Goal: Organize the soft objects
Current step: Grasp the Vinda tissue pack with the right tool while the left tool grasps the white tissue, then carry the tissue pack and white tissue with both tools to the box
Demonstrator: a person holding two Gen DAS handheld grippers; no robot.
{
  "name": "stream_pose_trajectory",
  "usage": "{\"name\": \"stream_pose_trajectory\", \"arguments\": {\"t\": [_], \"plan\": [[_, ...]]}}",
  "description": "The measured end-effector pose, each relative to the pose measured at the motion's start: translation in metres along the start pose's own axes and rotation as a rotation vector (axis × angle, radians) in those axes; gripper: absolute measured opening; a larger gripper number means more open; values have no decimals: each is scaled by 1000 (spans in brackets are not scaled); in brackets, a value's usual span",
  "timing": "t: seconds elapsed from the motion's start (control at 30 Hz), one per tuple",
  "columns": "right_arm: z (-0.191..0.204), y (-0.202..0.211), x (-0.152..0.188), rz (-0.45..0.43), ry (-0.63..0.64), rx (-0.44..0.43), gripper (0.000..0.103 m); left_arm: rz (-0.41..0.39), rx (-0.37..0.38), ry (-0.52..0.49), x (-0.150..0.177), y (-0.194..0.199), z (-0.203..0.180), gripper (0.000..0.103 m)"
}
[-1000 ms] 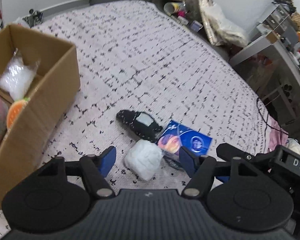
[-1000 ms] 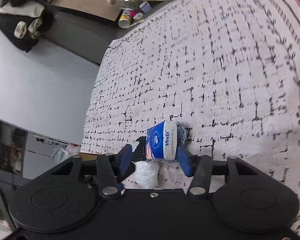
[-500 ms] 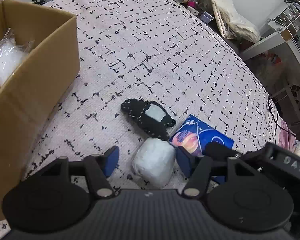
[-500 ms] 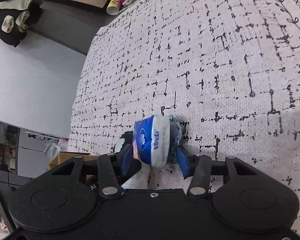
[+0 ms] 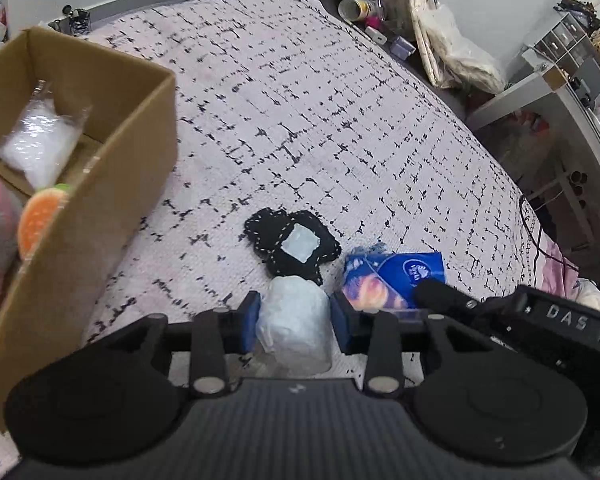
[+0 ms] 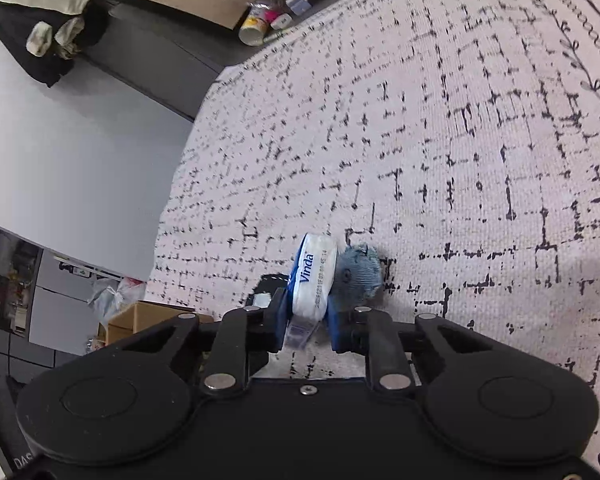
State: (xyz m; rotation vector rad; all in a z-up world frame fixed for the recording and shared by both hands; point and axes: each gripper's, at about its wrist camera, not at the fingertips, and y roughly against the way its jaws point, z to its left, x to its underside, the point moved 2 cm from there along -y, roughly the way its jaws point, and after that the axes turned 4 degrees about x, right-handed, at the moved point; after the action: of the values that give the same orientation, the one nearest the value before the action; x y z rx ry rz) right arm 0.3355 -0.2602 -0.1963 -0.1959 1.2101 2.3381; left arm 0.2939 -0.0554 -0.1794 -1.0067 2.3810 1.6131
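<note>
My left gripper [image 5: 296, 320] has its jaws closing on a white soft wad [image 5: 294, 308], and both blue pads touch its sides. Just beyond the wad lies a black stitched patch [image 5: 292, 244] with a pale square on it. To its right is a blue Vinda tissue pack [image 5: 396, 276]. In the right wrist view my right gripper [image 6: 306, 320] is shut on that tissue pack [image 6: 314, 276], which stands on edge. A small blue denim piece [image 6: 358, 276] lies against the pack's right side. All of it rests on the white, black-flecked bedspread [image 5: 320, 120].
An open cardboard box [image 5: 140, 152] stands at the left with a clear plastic bag [image 5: 40, 140] and an orange soft toy [image 5: 40, 216] inside. Beyond the bed's far edge are cups, bags and a desk [image 5: 560, 92]. A cable [image 5: 532, 224] hangs over the right edge.
The left jaws have narrowed from wide apart to touching the white wad. The right jaws have closed onto the tissue pack, squeezing it thinner and upright.
</note>
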Motion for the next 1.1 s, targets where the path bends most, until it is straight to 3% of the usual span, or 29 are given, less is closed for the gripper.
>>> {"name": "stream_pose_trajectory", "arguments": {"t": [1.1], "plan": [[42, 91, 29, -143, 136, -107, 20, -213, -44, -53, 4, 126, -5, 37]]}}
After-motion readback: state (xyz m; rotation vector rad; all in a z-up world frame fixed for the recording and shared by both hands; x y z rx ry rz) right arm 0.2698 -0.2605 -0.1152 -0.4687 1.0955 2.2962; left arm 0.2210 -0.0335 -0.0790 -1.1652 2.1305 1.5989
